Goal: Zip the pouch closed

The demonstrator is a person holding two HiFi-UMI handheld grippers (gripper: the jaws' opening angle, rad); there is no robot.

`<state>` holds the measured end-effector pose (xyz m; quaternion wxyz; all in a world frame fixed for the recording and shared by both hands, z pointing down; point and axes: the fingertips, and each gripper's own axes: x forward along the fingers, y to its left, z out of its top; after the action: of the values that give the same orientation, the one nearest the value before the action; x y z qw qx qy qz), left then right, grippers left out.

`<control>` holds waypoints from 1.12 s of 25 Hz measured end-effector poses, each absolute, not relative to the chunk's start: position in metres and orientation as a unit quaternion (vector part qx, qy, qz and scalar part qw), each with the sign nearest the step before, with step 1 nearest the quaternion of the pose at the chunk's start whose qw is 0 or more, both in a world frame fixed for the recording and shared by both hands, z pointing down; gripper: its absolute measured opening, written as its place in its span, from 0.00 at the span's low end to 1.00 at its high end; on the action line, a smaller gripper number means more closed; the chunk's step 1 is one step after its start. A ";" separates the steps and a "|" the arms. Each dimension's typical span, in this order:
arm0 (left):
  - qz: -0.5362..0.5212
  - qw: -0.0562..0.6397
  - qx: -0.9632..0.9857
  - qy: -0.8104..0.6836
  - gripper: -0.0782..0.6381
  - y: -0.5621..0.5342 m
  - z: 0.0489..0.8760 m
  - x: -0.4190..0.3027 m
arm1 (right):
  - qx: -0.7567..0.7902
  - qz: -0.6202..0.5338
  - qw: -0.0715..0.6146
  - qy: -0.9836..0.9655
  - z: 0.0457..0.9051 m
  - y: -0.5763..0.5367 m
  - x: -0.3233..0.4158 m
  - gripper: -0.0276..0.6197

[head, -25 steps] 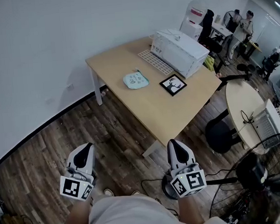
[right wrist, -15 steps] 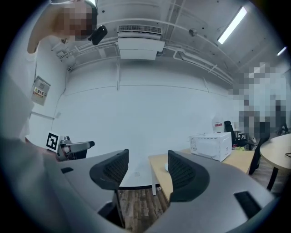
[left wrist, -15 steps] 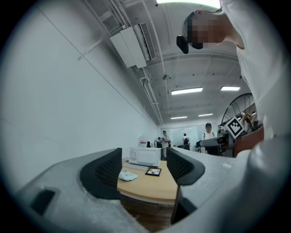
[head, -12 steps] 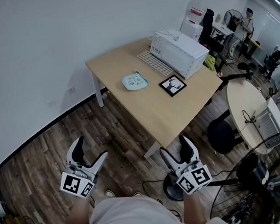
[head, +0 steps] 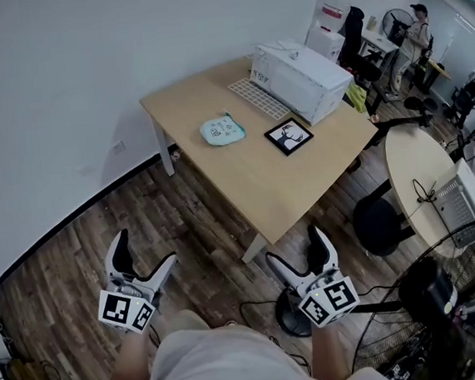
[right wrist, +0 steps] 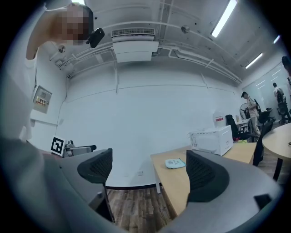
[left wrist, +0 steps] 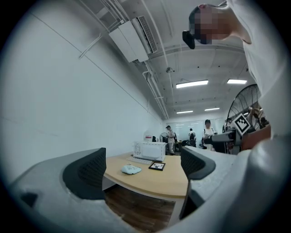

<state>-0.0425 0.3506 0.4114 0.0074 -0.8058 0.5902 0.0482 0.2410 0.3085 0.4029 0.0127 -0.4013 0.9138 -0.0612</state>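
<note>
Your left gripper (head: 146, 250) and right gripper (head: 295, 248) were clenched a second ago and have just been opening, both empty; pouch (head: 222, 130) lies apart on table (head: 279, 185).

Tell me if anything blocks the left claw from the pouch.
Nothing visible does. The pouch lies on the table; only floor and the table's bare top separate it from the empty left claw, whose jaws have just been opening.

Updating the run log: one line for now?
left gripper: jaws just opening, empty | right gripper: jaws just opening, empty | pouch: on table, untouched
</note>
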 end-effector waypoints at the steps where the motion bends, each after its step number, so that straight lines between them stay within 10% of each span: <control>1: 0.049 0.006 -0.805 0.591 0.81 0.350 0.412 -0.041 | -0.400 -0.065 0.011 0.914 0.407 0.309 0.244 0.79; 28: 0.023 -0.067 -0.882 0.466 0.81 -0.003 0.472 -0.124 | -0.450 -0.119 -0.061 0.883 0.441 0.026 0.090 0.79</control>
<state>-0.1244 -0.0027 0.4719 -0.0667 -0.8818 0.4663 0.0228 0.0900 0.0259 0.4413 -0.0609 -0.4505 0.8827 -0.1194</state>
